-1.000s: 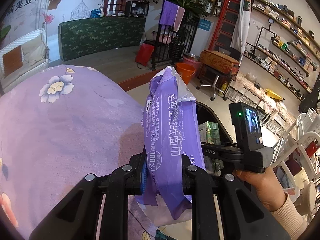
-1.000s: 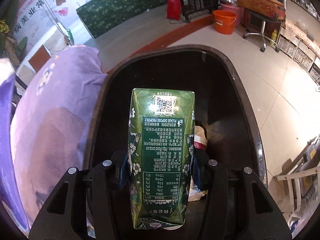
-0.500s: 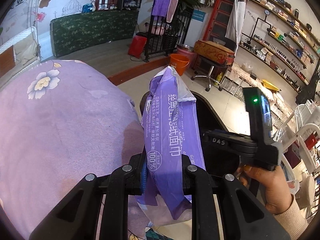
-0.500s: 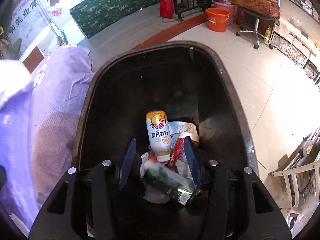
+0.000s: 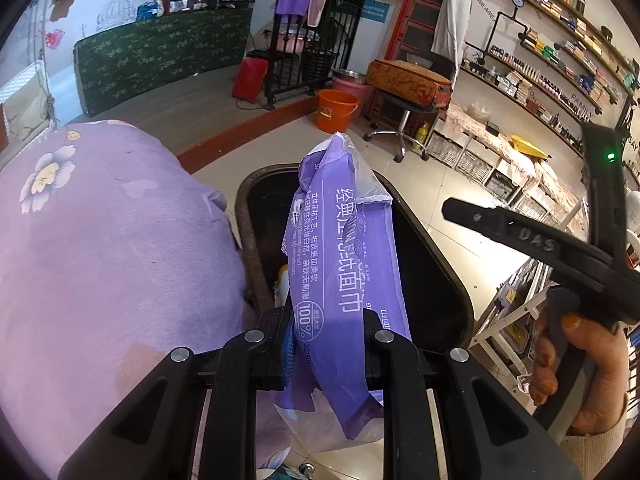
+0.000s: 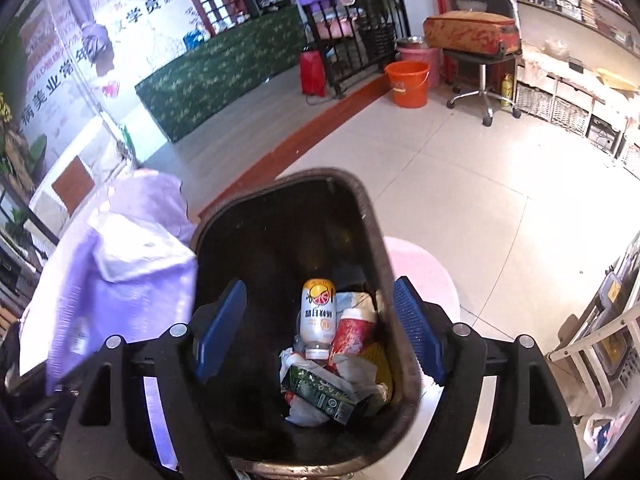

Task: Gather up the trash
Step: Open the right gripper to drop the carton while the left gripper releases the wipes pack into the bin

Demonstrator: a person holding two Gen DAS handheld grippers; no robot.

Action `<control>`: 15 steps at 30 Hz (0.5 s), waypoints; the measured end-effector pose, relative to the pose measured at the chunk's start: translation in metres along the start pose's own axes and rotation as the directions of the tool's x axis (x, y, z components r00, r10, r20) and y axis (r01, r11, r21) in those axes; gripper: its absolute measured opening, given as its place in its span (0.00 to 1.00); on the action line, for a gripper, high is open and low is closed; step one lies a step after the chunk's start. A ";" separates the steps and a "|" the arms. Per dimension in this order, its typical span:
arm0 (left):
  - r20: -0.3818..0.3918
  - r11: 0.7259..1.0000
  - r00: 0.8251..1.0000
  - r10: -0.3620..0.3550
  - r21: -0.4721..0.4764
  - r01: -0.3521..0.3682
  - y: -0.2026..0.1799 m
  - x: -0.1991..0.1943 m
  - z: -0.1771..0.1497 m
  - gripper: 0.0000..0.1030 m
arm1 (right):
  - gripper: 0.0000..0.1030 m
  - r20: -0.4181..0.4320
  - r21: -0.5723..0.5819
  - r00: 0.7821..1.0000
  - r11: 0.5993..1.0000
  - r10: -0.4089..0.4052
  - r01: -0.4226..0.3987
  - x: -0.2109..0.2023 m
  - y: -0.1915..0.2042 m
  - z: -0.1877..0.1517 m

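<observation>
Dropped from the right claw [image 6: 318, 330] since a second ago, the green drink carton [image 6: 320, 394] is now seen lying on its side at the bottom of the black trash bin [image 6: 372, 216], on crumpled white wrappers, just beside an orange-labelled bottle [image 6: 318, 314] and a red cup [image 6: 352, 332]. The right claw's jaws have just been opening and are held spread above the bin, with nothing between the blue pads [image 6: 220, 328]. The left claw [image 5: 326, 344] is clenched on a purple tissue pack [image 5: 344, 264], which is held upright over the near rim of the bin, its printed face turned toward the camera and its lower end hanging below the jaws. A purple flowered cloth [image 5: 100, 240] is seen just left of the bin. To the right of the bin, the handle of the right claw is gripped by a hand [image 5: 576, 364] in a cream sleeve. An orange bucket [image 5: 336, 109] stands on the tiled floor well beyond the bin.
</observation>
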State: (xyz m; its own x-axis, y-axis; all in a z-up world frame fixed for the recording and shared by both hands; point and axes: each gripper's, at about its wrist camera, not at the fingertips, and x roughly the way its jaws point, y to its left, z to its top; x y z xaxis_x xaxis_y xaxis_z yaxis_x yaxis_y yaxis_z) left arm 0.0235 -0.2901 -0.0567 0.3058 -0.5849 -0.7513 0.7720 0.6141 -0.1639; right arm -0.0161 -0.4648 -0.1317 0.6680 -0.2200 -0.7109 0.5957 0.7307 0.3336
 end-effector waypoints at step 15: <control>-0.058 0.996 0.998 0.001 0.094 0.004 -0.028 0.031 0.008 0.18 | 0.74 0.123 0.043 0.992 0.999 -0.012 0.007 -0.048 -0.014 0.010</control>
State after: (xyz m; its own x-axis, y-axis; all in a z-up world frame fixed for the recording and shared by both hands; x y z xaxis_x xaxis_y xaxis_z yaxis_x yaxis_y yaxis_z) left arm 0.0159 -0.3295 -0.0705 0.2735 -0.5523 -0.7875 0.8222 0.5591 -0.1066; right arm -0.0522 -0.4712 -0.0964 0.7104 -0.3065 -0.6335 0.6188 0.7008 0.3549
